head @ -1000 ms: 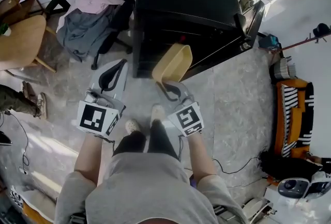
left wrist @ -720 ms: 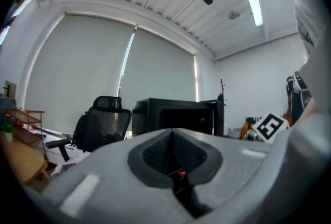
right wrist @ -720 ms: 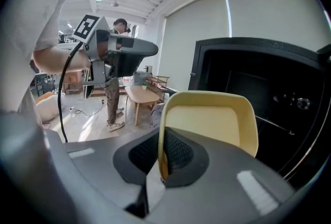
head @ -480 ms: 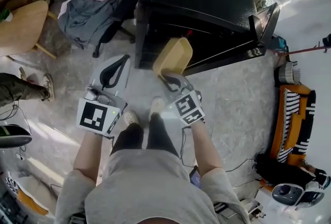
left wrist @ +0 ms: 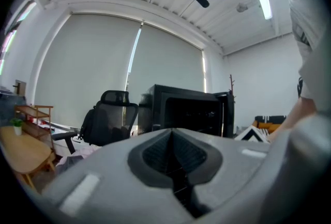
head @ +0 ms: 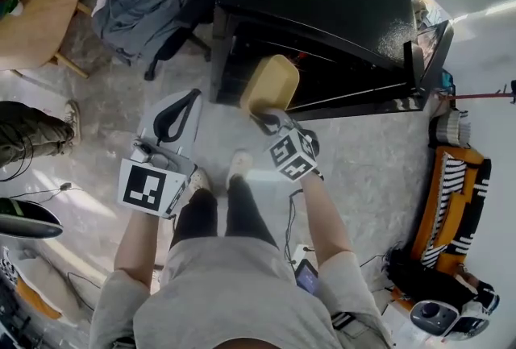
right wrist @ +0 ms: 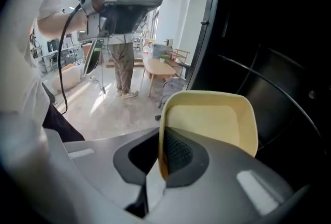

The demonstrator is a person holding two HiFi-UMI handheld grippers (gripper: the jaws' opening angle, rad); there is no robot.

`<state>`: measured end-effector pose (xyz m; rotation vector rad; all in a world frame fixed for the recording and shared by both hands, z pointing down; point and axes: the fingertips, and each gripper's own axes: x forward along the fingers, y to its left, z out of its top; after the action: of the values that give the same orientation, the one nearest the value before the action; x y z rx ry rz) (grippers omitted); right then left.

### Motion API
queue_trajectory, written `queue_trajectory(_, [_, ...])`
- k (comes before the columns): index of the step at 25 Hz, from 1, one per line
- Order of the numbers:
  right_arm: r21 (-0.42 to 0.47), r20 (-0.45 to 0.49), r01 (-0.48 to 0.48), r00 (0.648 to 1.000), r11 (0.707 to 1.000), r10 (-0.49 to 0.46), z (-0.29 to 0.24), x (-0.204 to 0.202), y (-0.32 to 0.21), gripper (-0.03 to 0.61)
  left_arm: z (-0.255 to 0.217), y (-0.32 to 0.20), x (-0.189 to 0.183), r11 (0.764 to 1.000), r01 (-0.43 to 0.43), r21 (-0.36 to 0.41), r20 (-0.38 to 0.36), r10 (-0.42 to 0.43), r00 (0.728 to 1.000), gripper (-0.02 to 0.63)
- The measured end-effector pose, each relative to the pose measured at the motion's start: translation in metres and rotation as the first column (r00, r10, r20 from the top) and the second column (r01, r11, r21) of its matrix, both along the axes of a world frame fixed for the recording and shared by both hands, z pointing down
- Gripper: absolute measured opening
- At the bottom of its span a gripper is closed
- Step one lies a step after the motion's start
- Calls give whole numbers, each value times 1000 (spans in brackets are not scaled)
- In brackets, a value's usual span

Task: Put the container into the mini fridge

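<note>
My right gripper [head: 266, 117] [right wrist: 160, 158] is shut on the near rim of a pale yellow container [head: 270, 84] [right wrist: 212, 119], an empty rectangular tub held on edge. The tub hangs right at the open front of the black mini fridge [head: 322, 1] [right wrist: 269, 62], whose dark shelves show behind it. The fridge door [head: 426, 57] stands swung open at the right. My left gripper [head: 176, 120] [left wrist: 173, 153] hovers over the floor to the left of the fridge, its jaws closed together with nothing between them.
A black office chair [left wrist: 106, 117] draped with clothes [head: 149, 5] stands left of the fridge. A round wooden table [head: 32, 29] is at far left, and a person's legs [head: 28, 134] [right wrist: 121, 68] stand nearby. An orange striped seat [head: 447, 210] sits at right.
My right gripper has carried the container upward and closer to the fridge opening. The left gripper has stayed about where it was.
</note>
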<state>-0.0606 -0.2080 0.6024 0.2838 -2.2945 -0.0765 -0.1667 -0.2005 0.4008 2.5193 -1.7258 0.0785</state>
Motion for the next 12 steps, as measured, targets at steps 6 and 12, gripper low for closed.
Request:
queue_trajectory(6, [11, -112, 79, 991, 997, -78, 26, 5, -27, 5, 10, -5, 1, 999, 45, -10, -2, -45, 999, 2])
queue_trajectory(12, [27, -206, 166, 966, 986, -157, 42, 9, -48, 5, 14, -5, 1, 996, 92, -9, -14, -92, 996, 2])
